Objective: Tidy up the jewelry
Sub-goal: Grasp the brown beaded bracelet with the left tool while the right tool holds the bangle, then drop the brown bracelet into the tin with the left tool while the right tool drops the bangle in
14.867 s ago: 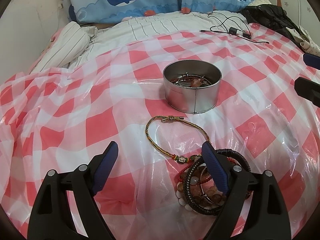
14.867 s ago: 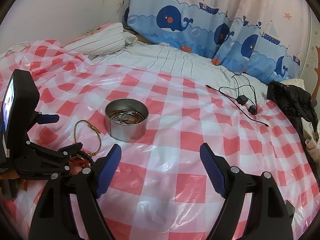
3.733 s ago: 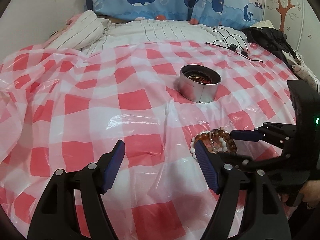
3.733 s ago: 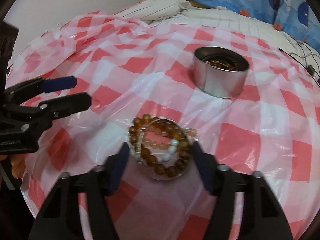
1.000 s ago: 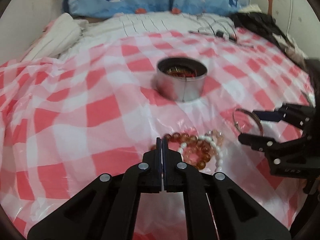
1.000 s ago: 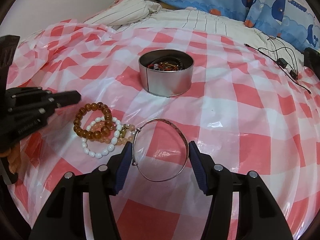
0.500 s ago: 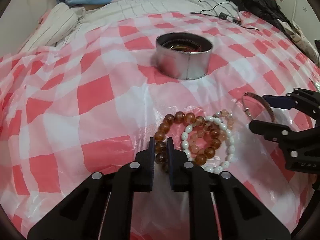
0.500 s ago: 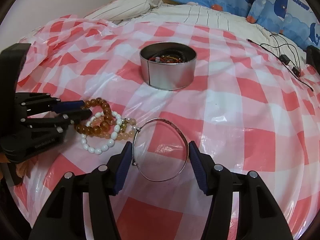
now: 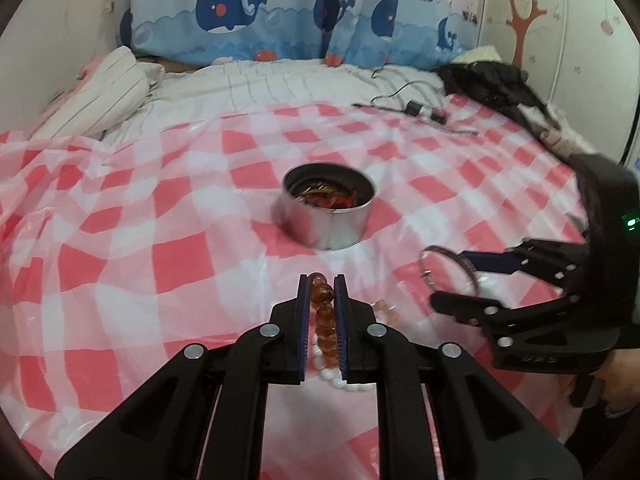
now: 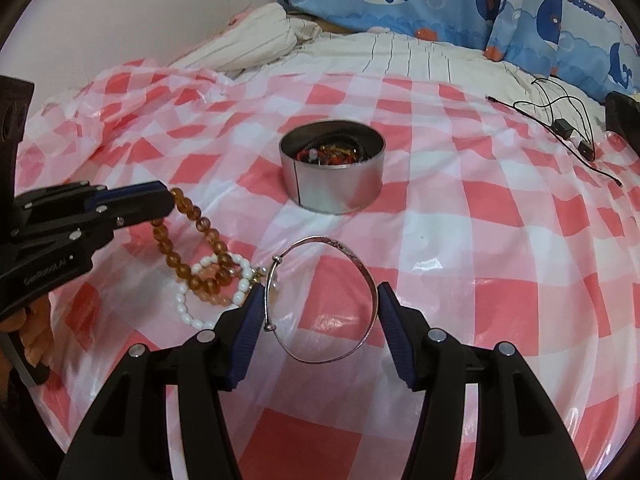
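Note:
My left gripper [image 9: 322, 280] is shut on an amber bead bracelet [image 9: 322, 296], gripped by a few beads. In the right wrist view the amber bracelet [image 10: 209, 224] hangs from the left gripper [image 10: 168, 200] in a loop. Its lower end still lies among a white bead bracelet [image 10: 188, 312] and a pale pink one [image 10: 212, 298] on the checked sheet. My right gripper [image 10: 320, 292] is shut on a silver bangle [image 10: 352, 258], held above the sheet. A round metal tin [image 10: 336, 192] with several bracelets inside stands beyond both grippers.
The red-and-white checked plastic sheet [image 9: 120, 264] covers a bed. A black cable with plugs [image 9: 416, 110] and dark clothing [image 9: 488, 80] lie at the far right. A striped pillow [image 10: 256, 36] is at the far left. A hand [image 10: 36, 336] holds the left gripper.
The left gripper came down onto the amber bracelet, closed on it and rose, pulling it up from the pile. The right gripper keeps the bangle almost still.

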A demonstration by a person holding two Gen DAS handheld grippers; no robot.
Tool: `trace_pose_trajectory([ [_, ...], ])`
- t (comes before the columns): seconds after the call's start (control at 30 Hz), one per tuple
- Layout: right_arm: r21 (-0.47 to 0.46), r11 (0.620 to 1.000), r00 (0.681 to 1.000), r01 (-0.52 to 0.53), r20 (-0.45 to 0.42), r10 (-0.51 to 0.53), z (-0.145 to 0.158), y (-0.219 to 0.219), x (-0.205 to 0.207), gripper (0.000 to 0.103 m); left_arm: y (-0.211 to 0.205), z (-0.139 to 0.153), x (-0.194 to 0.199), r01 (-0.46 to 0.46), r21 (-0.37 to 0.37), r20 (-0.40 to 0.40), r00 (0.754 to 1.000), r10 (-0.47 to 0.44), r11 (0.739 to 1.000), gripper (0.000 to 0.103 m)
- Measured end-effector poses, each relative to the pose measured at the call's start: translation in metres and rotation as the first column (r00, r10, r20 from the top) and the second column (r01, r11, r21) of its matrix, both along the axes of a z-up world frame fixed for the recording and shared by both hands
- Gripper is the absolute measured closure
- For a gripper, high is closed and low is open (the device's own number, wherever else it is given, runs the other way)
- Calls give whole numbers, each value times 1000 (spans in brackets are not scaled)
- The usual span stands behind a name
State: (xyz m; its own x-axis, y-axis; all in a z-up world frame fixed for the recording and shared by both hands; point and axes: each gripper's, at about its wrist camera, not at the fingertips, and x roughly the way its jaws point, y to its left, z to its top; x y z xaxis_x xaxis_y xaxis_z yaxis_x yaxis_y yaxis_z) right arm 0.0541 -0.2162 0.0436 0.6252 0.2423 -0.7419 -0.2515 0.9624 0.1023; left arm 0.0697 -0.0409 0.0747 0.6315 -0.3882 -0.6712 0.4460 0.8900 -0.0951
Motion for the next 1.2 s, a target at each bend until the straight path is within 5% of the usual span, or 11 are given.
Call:
trace_pose_trajectory([
  [0.53, 34, 999, 999, -4, 49, 2, 30, -22, 48, 47, -43, 59, 71, 87, -166, 37, 996, -82, 982, 92],
  [0.73, 28, 1000, 999, 9, 43, -10, 30, -34, 73, 47, -52, 15, 133, -26, -137, -86, 996, 14, 990, 91],
  [0.77, 25, 1000, 999, 3, 42, -4, 30, -33, 76, 47, -49, 5, 138, -52, -110, -109, 993, 40, 993, 89],
  [0.87, 5, 1000, 998, -30, 48, 30, 30, -24, 87, 47, -30, -5, 136, -96, -102, -128, 988, 83, 990, 62],
  [1.2, -73, 993, 993, -94, 63, 99, 22, 21, 130, 47, 23, 5, 86, -156, -58, -76, 985, 152, 986, 44],
])
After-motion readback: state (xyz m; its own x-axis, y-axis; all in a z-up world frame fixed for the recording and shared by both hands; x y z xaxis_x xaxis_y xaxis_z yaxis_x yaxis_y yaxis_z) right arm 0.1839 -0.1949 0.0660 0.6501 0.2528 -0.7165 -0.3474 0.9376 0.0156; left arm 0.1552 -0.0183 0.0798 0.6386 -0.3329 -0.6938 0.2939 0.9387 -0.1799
